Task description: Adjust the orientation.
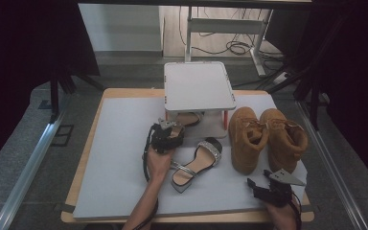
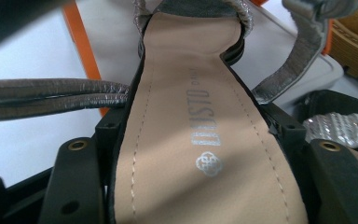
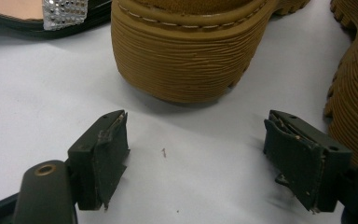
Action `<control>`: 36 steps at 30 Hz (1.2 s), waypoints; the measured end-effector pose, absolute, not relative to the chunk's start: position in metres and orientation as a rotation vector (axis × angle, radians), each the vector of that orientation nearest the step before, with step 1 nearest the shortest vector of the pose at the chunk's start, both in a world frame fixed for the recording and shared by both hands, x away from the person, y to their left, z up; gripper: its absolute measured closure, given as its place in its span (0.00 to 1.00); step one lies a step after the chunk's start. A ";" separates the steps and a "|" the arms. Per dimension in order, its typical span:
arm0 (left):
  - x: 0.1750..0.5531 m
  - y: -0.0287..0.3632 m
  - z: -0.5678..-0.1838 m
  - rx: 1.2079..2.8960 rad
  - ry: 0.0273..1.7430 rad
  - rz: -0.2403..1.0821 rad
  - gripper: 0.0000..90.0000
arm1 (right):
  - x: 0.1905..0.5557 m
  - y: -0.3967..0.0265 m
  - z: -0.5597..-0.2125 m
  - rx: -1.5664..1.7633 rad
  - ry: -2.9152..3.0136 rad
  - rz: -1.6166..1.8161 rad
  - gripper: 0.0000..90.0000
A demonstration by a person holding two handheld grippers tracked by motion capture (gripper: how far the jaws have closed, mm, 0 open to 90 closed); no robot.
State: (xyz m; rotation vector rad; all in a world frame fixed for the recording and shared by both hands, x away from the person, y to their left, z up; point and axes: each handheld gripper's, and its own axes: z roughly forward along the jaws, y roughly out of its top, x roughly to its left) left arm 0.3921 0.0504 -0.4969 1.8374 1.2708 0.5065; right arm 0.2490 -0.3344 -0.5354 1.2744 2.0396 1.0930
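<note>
A: Left gripper (image 2: 193,140) status?
B: Clamped across sandal (image 2: 200,116) insole, at the rack (image 1: 199,86) — light, stiff sole, straps floppy. Grip sole edges.
A: Right gripper (image 3: 196,154)?
B: Jaws wide, empty — near boot (image 3: 191,51).

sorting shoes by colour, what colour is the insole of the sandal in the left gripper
Beige insole with silver print, clearest in the left gripper view.

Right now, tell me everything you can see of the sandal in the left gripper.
The sandal has a beige insole with silver lettering and stitched edges, a dark sole rim and wrinkled metallic silver straps. The left gripper is shut on its sides, the jaws pressing both edges. It lies toe-forward at the rack, partly under the white top shelf.
</note>
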 end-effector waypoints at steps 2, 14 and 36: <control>0.395 0.050 -0.498 1.833 1.281 0.512 0.43 | 0.249 -0.334 -0.535 1.274 2.039 1.093 0.24; 0.408 0.047 -0.506 1.825 1.324 0.531 0.43 | 0.249 -0.335 -0.535 1.273 2.040 1.093 0.24; 0.418 0.046 -0.513 1.862 1.324 0.533 0.42 | 0.249 -0.335 -0.535 1.273 2.041 1.093 0.24</control>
